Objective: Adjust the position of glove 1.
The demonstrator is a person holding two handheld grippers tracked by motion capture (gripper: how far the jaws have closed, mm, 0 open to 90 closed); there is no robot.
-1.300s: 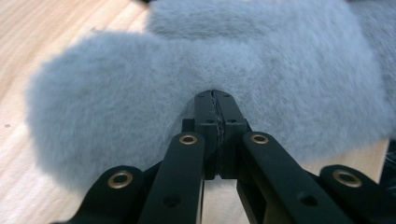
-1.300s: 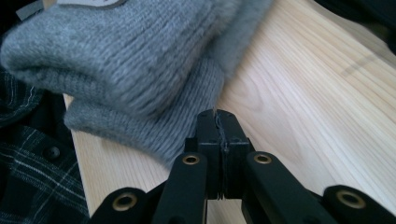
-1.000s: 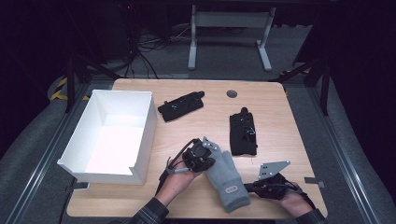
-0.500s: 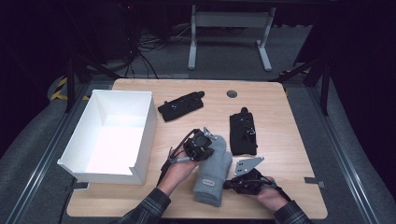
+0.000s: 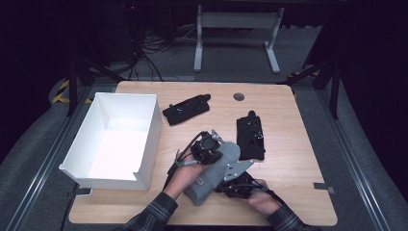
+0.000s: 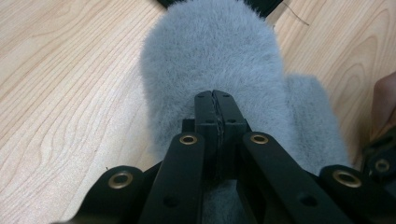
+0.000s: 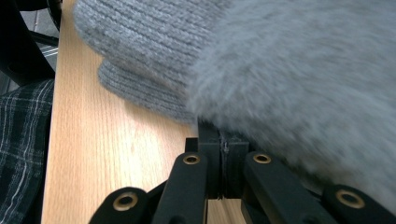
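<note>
Counter [image 5: 298,144]: pale wood, carrying everything, its near edge by the person's sleeves.

White box [image 5: 144,144]: open-topped, sitting at the counter's left, nothing showing inside it.

Grey glove [image 5: 216,171]: fuzzy body with a ribbed knit cuff, lying near-centre, just right of the box's near corner and apart from it. Cuff end is pointing toward the near edge, fuzzy end toward the far side.

Two black items: one [image 5: 187,109] lying far-centre, the other [image 5: 250,137] lying right of centre, just beyond the glove. Neither is being touched.

Left tool [image 6: 215,105]: jaws pressed together, tips resting against the fuzzy pile at the glove's far end. Whether fabric is pinched between them, cannot tell.

Right tool [image 7: 223,140]: jaws pressed together too, tips tucking in under the glove's edge where cuff meets fur, at the glove's near right side. Again, cannot tell if any fabric is caught.

Progress, as a judgement: the glove appears to be mid-handling, both tools working on it at once. It is not yet in the box, if that is where it is going. Lifting and carrying it leftward over the box wall seem to be what is left; the black items are waiting.
</note>
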